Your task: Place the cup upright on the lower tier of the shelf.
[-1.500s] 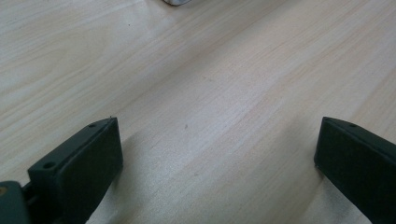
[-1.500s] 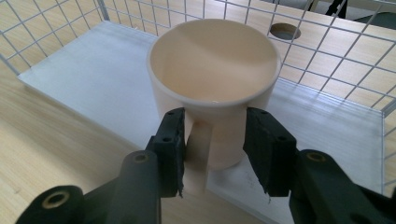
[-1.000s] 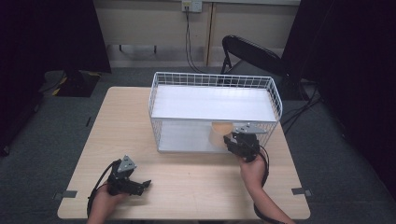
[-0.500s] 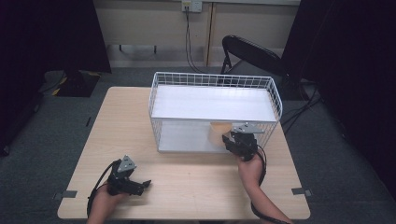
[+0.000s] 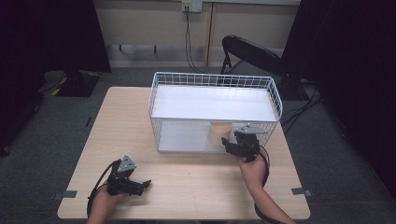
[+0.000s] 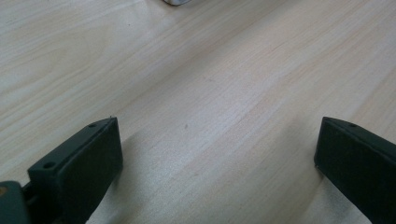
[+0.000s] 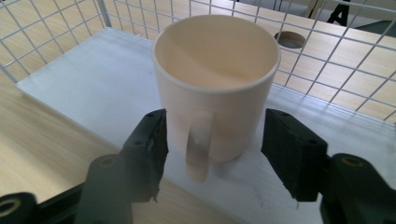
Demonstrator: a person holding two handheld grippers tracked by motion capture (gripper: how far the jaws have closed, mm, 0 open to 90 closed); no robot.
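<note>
A cream mug stands upright on the white floor of the wire basket, at its front right opening, handle toward me. It also shows through the mesh as the mug. My right gripper has its jaws either side of the mug. They have just been opening, and a gap shows at the right pad, so the pads no longer press on it. From above, the right gripper sits at the basket's front edge. My left gripper rests low over the table's near left, and the left gripper is open over bare wood.
The white wire basket has a white board across its top and stands at the back middle of the wooden table. A black chair stands behind the table. Mesh walls surround the mug on the far sides.
The right gripper's jaws look a little wider around the mug. Both hands and the mug keep their places.
</note>
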